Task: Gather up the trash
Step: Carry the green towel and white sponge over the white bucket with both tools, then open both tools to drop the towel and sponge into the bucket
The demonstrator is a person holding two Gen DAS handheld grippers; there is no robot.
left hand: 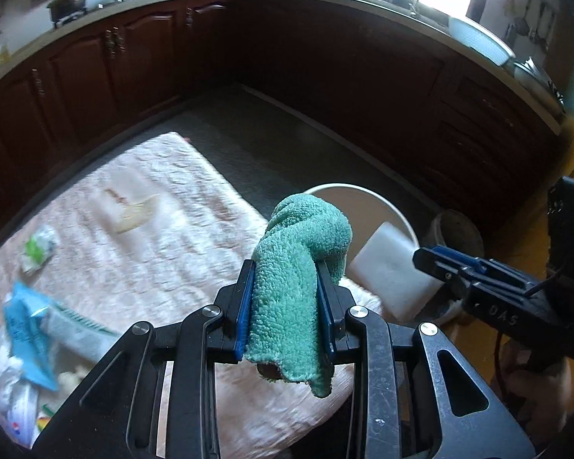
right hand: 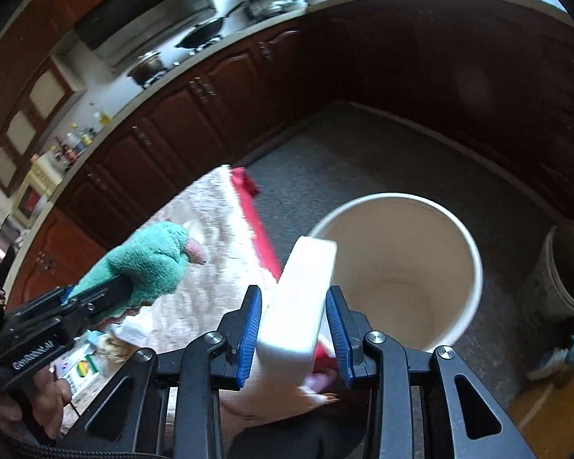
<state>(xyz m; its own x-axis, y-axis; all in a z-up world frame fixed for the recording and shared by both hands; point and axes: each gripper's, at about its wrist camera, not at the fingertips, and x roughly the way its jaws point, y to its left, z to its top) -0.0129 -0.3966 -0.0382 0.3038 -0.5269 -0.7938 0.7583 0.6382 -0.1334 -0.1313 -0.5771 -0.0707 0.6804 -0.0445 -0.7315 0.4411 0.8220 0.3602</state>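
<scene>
A: In a kitchen with dark wood cabinets (left hand: 95,61), the left gripper (left hand: 285,306) is clamped on a bunched green cloth (left hand: 298,267), which rises above its blue pads (left hand: 245,306) and droops below them. Where does the right one stand?

B: The right gripper (right hand: 294,317) is closed around a white block (right hand: 298,298), tilted between the jaws. The block's upper end overlaps the near rim of a white bucket (right hand: 474,252) on the grey floor (right hand: 363,153).

A: From the left wrist, the same block (left hand: 390,264) shows against the bucket (left hand: 363,191), with the right gripper (left hand: 436,260) coming in from the right edge.

B: What is hard to read?

A: Something pinkish pokes out of the cloth's far end (right hand: 195,252); what it is cannot be told. The litter (left hand: 30,325) at the lower left of a pink mat (left hand: 164,210) is blurred: blue and white wrappers, cut off by the frame. A small green-and-white wrapper (left hand: 38,246) lies apart, and a pale scrap (left hand: 134,214) sits mid-mat.

B: And the containers?

A: The bucket's visible inside appears bare. A second, grimy pail (right hand: 566,267) stands right of it, its contents out of sight.

B: A red strip (right hand: 248,206) runs along the mat's edge beside the bucket.
</scene>
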